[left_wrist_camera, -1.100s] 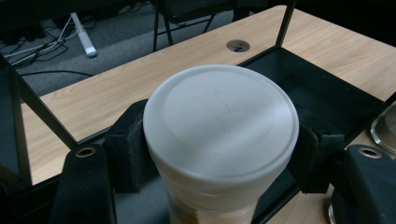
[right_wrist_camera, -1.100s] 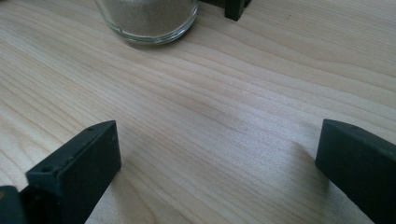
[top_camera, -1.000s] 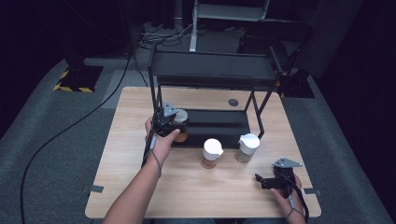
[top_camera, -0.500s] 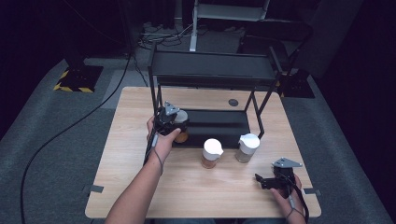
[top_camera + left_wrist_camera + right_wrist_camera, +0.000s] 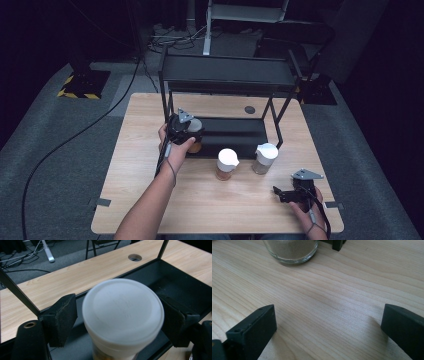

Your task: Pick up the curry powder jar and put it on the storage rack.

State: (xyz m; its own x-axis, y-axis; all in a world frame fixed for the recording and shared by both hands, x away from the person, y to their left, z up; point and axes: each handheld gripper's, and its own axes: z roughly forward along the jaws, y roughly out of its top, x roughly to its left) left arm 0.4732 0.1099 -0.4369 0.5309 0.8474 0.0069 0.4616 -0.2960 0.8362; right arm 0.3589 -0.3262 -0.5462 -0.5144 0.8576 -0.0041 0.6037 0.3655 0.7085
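Counter (image 5: 324, 297): pale wood, smooth, matt grain. Jar (image 5: 120, 340): clear glass under a matt white plastic lid (image 5: 123, 310). Shelf rack (image 5: 227, 75): black matt metal; hand-held gripper pads (image 5: 62, 317): rough black.

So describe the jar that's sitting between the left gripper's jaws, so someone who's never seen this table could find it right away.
Start at the black two-tier rack at the back of the wooden table. At the left front end of its lower shelf, the left gripper has its jaws either side of a white-lidded jar with amber contents. Unlike the two other white-lidded jars, it is at the shelf, not on bare wood.
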